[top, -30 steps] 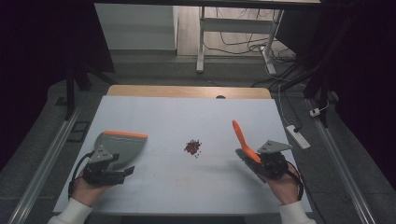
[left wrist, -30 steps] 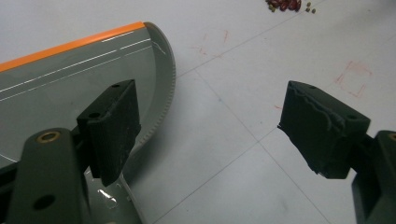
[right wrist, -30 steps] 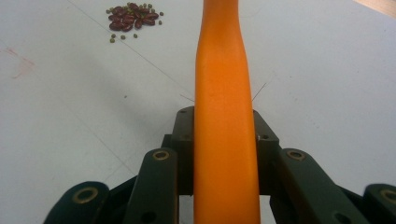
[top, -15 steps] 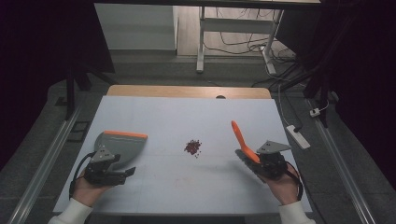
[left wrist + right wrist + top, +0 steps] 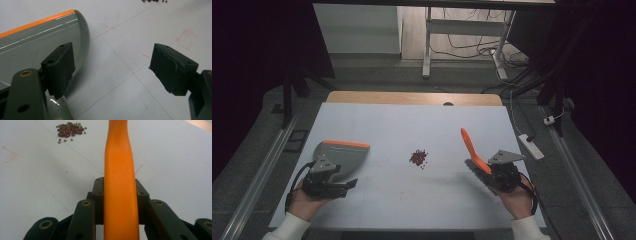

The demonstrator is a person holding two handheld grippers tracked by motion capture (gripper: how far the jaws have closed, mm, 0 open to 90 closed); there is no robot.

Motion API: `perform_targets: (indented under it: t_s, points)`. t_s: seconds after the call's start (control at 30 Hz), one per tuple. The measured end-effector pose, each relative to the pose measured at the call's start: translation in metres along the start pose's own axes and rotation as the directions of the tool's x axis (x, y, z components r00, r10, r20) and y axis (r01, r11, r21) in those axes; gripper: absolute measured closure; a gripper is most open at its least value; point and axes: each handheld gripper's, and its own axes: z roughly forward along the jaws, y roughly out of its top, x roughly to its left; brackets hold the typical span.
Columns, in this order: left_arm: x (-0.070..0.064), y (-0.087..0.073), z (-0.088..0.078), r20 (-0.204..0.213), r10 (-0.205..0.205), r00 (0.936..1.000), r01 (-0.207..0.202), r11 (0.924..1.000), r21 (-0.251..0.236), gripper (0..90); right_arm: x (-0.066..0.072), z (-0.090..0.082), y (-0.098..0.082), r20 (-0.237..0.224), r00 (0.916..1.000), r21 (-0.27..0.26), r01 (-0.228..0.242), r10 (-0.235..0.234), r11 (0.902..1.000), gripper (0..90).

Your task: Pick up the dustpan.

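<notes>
A grey dustpan point(image 5: 343, 154) with an orange front edge lies on the white table point(image 5: 412, 125) at the left. My left gripper point(image 5: 338, 176) rests at its near side, open. In the left gripper view point(image 5: 115, 65) one pad point(image 5: 61, 67) hangs over the dustpan point(image 5: 30, 45) and bare table lies between the jaws. A small pile of dark red beans point(image 5: 418, 157) sits mid-table. At the right, my right gripper point(image 5: 484, 167) is shut on an orange brush handle point(image 5: 469, 142) that slants up and away. In the right gripper view point(image 5: 120, 187) the handle point(image 5: 120, 157) runs straight ahead, the beans point(image 5: 70, 130) at far left.
A wooden strip point(image 5: 412, 97) borders the table's far edge. Metal rails run along both sides. A white power strip point(image 5: 530, 146) lies on the floor to the right, and a stand's legs point(image 5: 427, 50) with cables are beyond the table.
</notes>
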Motion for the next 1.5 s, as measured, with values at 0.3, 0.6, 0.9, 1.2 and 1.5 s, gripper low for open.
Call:
perform_targets:
  t_s: [0.3,0.6,0.9,1.2,1.5]
  points:
    - [-0.004,0.023,-0.011,-0.058,-0.023,0.9981,0.026,0.9986,0.046,21.2,-0.004,-0.005,-0.001,-0.001,1.0,-0.02,-0.008,0.008,0.9998,70.0]
    - [0.012,0.01,-0.014,-0.105,-0.044,0.9935,0.057,0.99,0.129,19.5,-0.001,-0.003,0.0,-0.01,0.9999,-0.017,0.003,-0.003,0.9998,70.0]
    - [0.033,-0.003,-0.026,-0.116,-0.131,0.9846,0.156,0.9578,0.242,20.3,0.001,0.0,0.0,-0.009,0.9999,-0.009,0.011,-0.012,0.9999,70.0]
    - [0.042,-0.008,-0.01,-0.13,-0.205,0.9701,0.233,0.9373,0.259,21.9,0.002,0.004,-0.002,-0.013,0.9997,0.007,0.019,-0.019,0.9998,70.0]
    - [0.046,-0.016,0.007,-0.137,-0.246,0.9594,0.276,0.9176,0.285,27.7,0.005,0.006,-0.001,-0.014,0.9991,0.014,0.04,-0.04,0.9991,70.0]
